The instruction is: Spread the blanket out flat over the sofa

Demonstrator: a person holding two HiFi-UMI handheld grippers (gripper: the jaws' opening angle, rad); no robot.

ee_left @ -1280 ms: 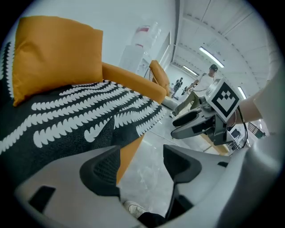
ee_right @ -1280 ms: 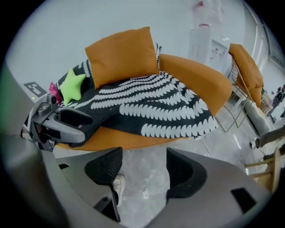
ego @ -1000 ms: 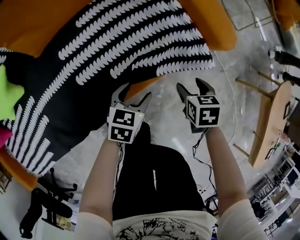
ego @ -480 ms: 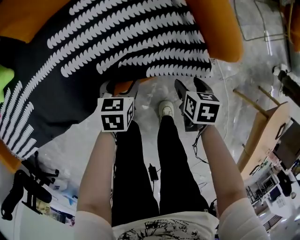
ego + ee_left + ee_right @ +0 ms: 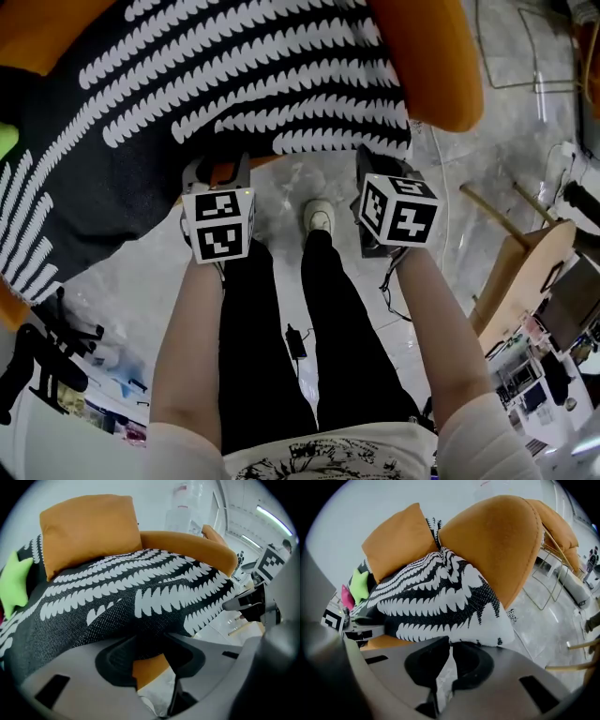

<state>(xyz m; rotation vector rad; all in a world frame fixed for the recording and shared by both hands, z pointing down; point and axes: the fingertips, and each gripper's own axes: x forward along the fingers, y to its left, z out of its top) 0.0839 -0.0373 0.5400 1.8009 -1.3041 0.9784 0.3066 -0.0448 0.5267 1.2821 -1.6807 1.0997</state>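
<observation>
A black blanket (image 5: 234, 84) with white leaf rows lies over the orange sofa (image 5: 431, 66), its front hem hanging off the seat. My left gripper (image 5: 218, 169) is at that hem. In the left gripper view its jaws have just been closing, with the blanket (image 5: 140, 588) hanging between the pads (image 5: 117, 660) and a gap still showing orange sofa below. My right gripper (image 5: 375, 159) is at the hem's right corner. Its jaws have just closed, and in the right gripper view they (image 5: 451, 651) pinch the white corner of the blanket (image 5: 436, 597).
An orange cushion (image 5: 89, 527) leans on the sofa back, with a green star toy (image 5: 14, 583) at the left. The person's legs and a shoe (image 5: 319, 217) are between the grippers. A wooden table (image 5: 525, 262) stands to the right, and black gear (image 5: 37, 347) lies at the lower left.
Both grippers have moved forward and down to the blanket's front hem. The right jaws have closed on the hem's corner. The left jaws have narrowed around the hem.
</observation>
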